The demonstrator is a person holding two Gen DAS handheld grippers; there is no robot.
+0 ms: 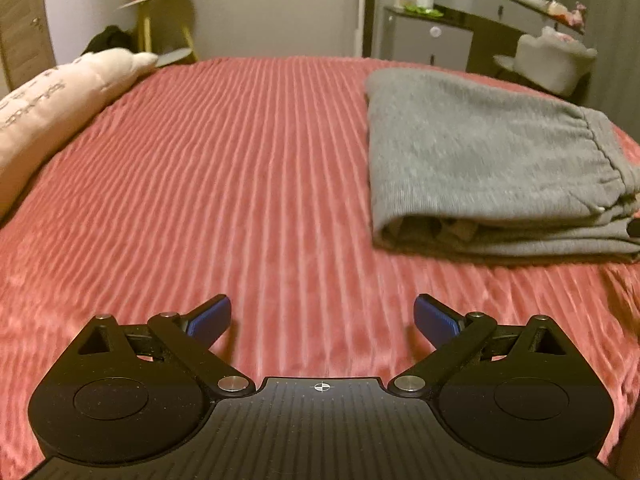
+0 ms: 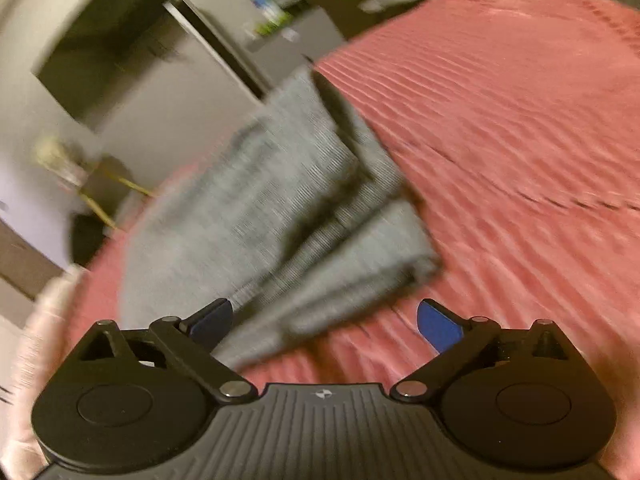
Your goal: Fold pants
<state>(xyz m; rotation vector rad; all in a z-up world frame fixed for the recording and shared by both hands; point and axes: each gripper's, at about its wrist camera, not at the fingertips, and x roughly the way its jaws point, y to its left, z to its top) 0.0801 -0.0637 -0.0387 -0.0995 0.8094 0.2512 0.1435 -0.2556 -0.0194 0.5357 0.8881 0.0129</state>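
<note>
The grey sweatpants (image 1: 492, 160) lie folded in a compact stack on the red ribbed bedspread (image 1: 240, 160) — the task looks finished. Both the left hand-held gripper (image 1: 322, 318) and right hand-held gripper (image 2: 324, 320) are spread wide and empty near the stack — probably let go to leave the fold undisturbed.

The grey knitted sweatpants (image 1: 480, 152) (image 2: 276, 208) lie folded into a compact, roughly rectangular bundle of several stacked layers. The gathered elastic waistband sits at one end on top, and the rounded fold edges face outward at the side. In the right wrist view the bundle is blurred and appears tilted.
</note>
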